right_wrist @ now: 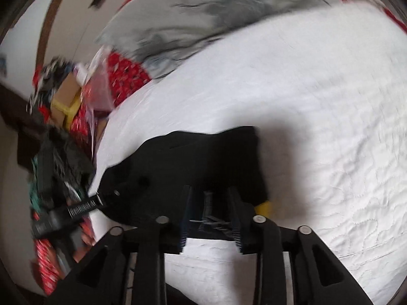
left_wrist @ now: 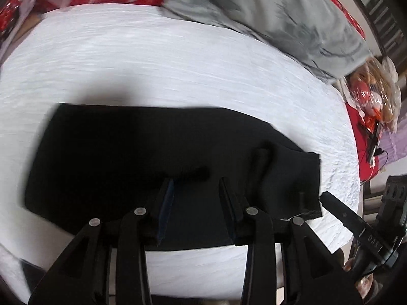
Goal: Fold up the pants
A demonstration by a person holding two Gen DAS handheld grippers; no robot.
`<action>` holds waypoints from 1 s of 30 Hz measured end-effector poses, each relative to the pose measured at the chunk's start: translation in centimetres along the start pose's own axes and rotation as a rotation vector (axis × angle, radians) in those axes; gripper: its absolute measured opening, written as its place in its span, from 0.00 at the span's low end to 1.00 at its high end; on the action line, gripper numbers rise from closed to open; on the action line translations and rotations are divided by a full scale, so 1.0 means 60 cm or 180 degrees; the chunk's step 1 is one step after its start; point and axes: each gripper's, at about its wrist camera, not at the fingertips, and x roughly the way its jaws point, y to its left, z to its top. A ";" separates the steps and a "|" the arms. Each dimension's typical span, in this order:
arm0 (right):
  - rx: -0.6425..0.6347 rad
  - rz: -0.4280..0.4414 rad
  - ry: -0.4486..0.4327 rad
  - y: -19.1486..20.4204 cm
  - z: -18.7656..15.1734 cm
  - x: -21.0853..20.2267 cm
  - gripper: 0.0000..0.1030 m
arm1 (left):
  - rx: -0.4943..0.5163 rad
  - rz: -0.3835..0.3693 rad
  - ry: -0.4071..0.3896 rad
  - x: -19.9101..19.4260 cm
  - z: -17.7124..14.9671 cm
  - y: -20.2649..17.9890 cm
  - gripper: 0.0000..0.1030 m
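Left gripper [left_wrist: 195, 188]: your jaws stand apart above the near edge of the pants [left_wrist: 127, 157], gripping nothing.
Right gripper [right_wrist: 211, 198]: your jaws stand parted around dark cloth; grip cannot be told.
Pants: black, folded flat on the white bedspread [left_wrist: 178, 58].
Far side: grey blanket [left_wrist: 279, 12], blurred.

Left wrist view: sits just behind the left tongs [left_wrist: 195, 185], angled down, close over the folded black fabric pants [left_wrist: 122, 157] on the white quilted bed cover [left_wrist: 178, 63].

Right wrist view: same low stance behind the right tongs [right_wrist: 209, 195].

Shared: pants [right_wrist: 203, 157], cover [right_wrist: 318, 127], rumpled grey blanket [left_wrist: 274, 12] beyond the tongs [right_wrist: 193, 12].
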 end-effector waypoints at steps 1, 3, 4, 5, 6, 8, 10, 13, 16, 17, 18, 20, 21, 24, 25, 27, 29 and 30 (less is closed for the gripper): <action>-0.0116 -0.0005 0.0004 0.022 -0.004 0.003 0.32 | -0.0025 0.0009 0.0007 -0.013 -0.002 0.023 0.33; -0.0369 -0.0014 0.0047 0.071 -0.016 0.019 0.36 | -0.0108 0.0023 0.0051 -0.031 0.009 0.079 0.38; -0.0550 -0.0012 0.0085 0.105 -0.025 0.031 0.39 | -0.0141 0.0065 0.0058 -0.037 0.014 0.099 0.38; -0.0674 -0.0022 0.0107 0.131 -0.031 0.044 0.41 | -0.0170 0.0102 0.0071 -0.042 0.019 0.124 0.38; -0.0799 -0.0036 0.0123 0.155 -0.040 0.053 0.43 | -0.0213 0.0107 0.0098 -0.047 0.025 0.151 0.38; -0.1071 -0.0045 0.0175 0.207 -0.060 0.076 0.48 | -0.0334 -0.0034 0.0190 -0.050 0.039 0.195 0.38; -0.1334 0.0000 0.0308 0.267 -0.082 0.116 0.50 | -0.0422 -0.0132 0.0264 -0.046 0.056 0.228 0.38; -0.1605 -0.0006 0.0436 0.326 -0.111 0.159 0.50 | -0.0420 -0.0226 0.0417 -0.033 0.079 0.259 0.38; -0.1903 -0.0092 0.0450 0.378 -0.133 0.191 0.51 | -0.0412 -0.0344 0.0598 -0.010 0.095 0.279 0.38; -0.1993 -0.0118 0.0459 0.390 -0.141 0.200 0.51 | -0.0385 -0.0382 0.0654 -0.005 0.100 0.279 0.38; -0.2084 -0.0156 0.0460 0.407 -0.148 0.212 0.53 | -0.0361 -0.0409 0.0703 0.001 0.103 0.279 0.39; -0.2184 -0.0216 0.0437 0.423 -0.159 0.227 0.56 | -0.0284 -0.0438 0.0785 0.009 0.108 0.274 0.39; -0.2207 -0.0238 0.0426 0.431 -0.163 0.236 0.56 | -0.0250 -0.0444 0.0809 0.012 0.110 0.269 0.40; -0.2262 -0.0357 0.0402 0.453 -0.174 0.260 0.58 | -0.0096 -0.0399 0.0897 0.031 0.122 0.246 0.45; -0.2287 -0.0402 0.0390 0.457 -0.178 0.272 0.59 | -0.0062 -0.0363 0.0912 0.034 0.124 0.240 0.45; -0.2335 -0.0470 0.0322 0.467 -0.186 0.279 0.59 | -0.0008 -0.0329 0.0958 0.044 0.133 0.231 0.45; -0.2337 -0.0542 0.0251 0.476 -0.191 0.289 0.64 | 0.0006 -0.0343 0.1000 0.053 0.140 0.226 0.51; -0.2328 -0.0571 0.0260 0.478 -0.195 0.294 0.65 | 0.0011 -0.0359 0.1022 0.057 0.143 0.225 0.54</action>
